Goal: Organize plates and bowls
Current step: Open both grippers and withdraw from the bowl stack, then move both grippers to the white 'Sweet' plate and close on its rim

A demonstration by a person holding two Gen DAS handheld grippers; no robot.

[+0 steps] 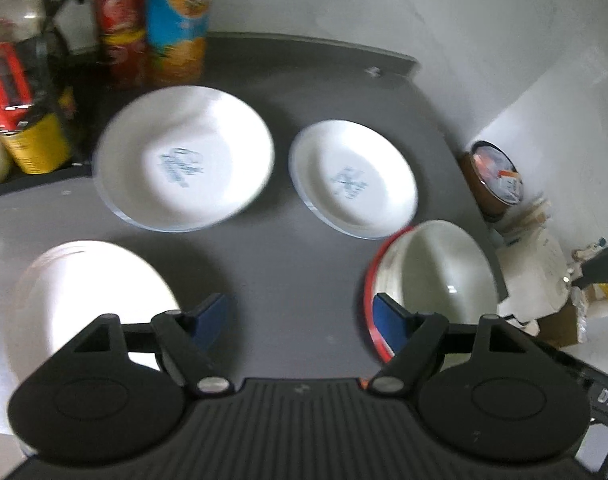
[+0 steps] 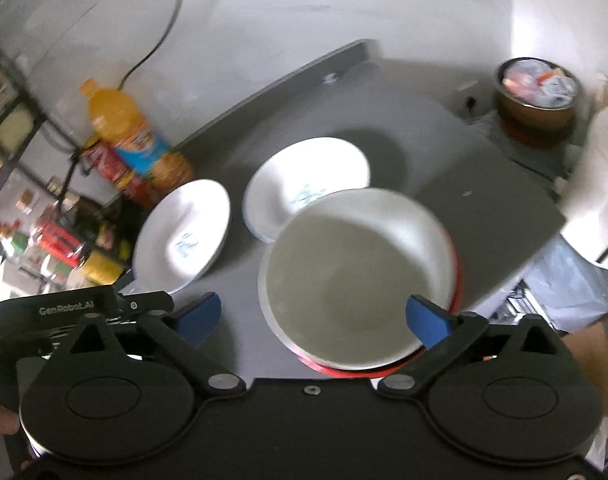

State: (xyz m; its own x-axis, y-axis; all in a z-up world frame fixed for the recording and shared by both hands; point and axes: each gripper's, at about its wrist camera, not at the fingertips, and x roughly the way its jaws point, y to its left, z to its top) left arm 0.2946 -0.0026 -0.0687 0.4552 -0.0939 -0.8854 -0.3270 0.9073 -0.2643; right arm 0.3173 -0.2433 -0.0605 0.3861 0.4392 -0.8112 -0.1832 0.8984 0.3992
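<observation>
On the grey table point(image 1: 295, 248) lie two white plates with a blue motif, a larger one point(image 1: 183, 158) and a smaller one point(image 1: 354, 178). A plain white plate stack point(image 1: 91, 300) sits near left. A red-sided bowl point(image 1: 436, 276) with a white inside rests near the table's right edge. My left gripper point(image 1: 299, 316) is open over bare table, between the stack and the bowl. In the right wrist view my right gripper point(image 2: 314, 318) is open above the bowl point(image 2: 356, 280); its right fingertip point(image 2: 428, 320) overlaps the bowl's rim. Both plates point(image 2: 183, 236) point(image 2: 308, 184) lie beyond.
An orange drink bottle point(image 2: 119, 124) and a red bottle point(image 2: 111, 168) stand at the table's back left, next to a cluttered shelf point(image 2: 43, 240). A brown bin point(image 2: 536, 100) with rubbish sits past the table's right edge. The left gripper's body point(image 2: 75, 312) shows at the left.
</observation>
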